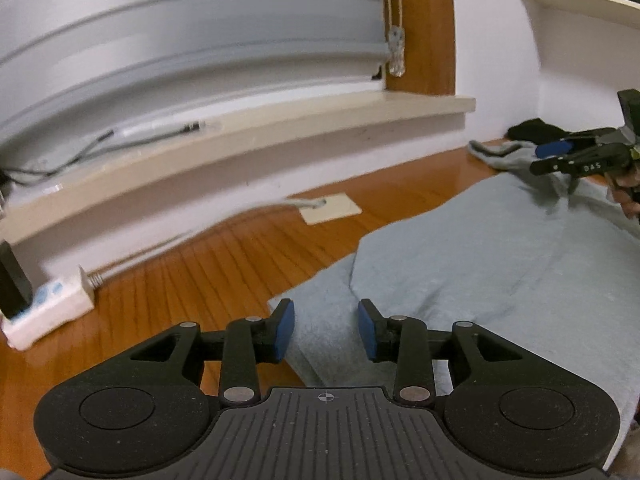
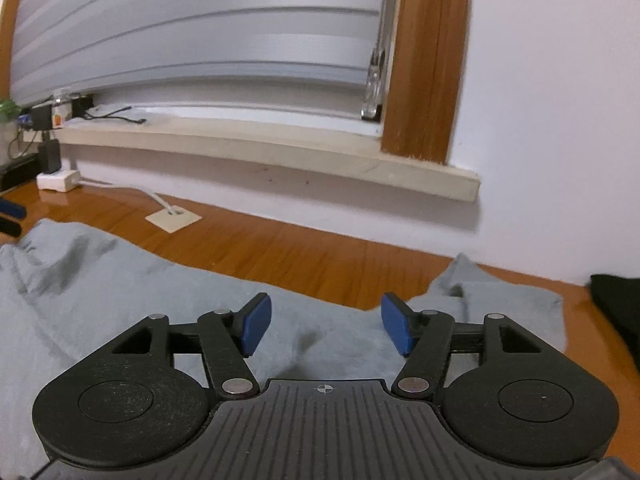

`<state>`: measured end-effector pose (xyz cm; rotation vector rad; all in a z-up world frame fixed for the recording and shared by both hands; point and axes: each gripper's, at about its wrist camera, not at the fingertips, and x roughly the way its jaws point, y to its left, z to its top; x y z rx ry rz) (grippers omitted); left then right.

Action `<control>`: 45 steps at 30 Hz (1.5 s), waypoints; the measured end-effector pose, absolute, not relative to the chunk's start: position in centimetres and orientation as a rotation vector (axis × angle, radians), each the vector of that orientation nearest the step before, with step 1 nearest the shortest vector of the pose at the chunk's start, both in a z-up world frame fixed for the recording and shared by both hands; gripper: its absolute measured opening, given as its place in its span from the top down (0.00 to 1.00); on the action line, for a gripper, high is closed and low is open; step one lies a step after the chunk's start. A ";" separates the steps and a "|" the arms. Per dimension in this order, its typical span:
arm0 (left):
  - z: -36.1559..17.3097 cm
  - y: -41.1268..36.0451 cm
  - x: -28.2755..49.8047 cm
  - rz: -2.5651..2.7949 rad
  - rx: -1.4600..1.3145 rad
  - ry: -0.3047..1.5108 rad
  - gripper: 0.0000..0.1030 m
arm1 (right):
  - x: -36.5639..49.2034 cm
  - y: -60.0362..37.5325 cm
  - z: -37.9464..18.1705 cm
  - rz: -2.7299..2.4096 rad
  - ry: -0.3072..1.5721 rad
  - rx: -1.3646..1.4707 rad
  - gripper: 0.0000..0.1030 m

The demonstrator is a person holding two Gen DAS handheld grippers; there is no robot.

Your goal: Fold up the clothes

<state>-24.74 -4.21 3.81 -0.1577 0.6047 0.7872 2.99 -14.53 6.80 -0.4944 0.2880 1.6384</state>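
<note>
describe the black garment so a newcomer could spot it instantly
Start at the wooden window post and drop to the wooden floor by the white wall. The black garment lies there, just right of the grey-blue garment; it is the only black fabric.

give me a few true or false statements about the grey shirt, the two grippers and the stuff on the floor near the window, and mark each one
1. The left gripper is shut on the grey shirt. False: its fingers stand apart, gripping nothing.
2. The right gripper is open. True.
3. The grey shirt lies on a wooden floor. True.
4. A dark garment lies beyond the shirt near the wall. True.
5. The white power strip rests on top of the shirt. False: it sits on the floor by the wall, apart from the shirt.
</note>
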 end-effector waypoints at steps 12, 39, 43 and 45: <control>3.5 1.6 -25.5 0.811 -0.337 0.581 0.47 | 3.5 -14.4 3.8 1.528 0.330 -0.690 0.66; 4.4 -2.0 -24.0 0.771 -0.222 0.588 0.68 | 4.2 -13.2 3.3 1.587 0.319 -0.619 0.63; 4.3 -4.5 -22.5 0.720 -0.191 0.649 0.67 | 3.6 -13.4 3.4 1.573 0.283 -0.634 0.62; 3.8 -5.3 -22.1 0.703 -0.183 0.688 0.68 | 2.9 -13.9 3.8 1.577 0.260 -0.624 0.62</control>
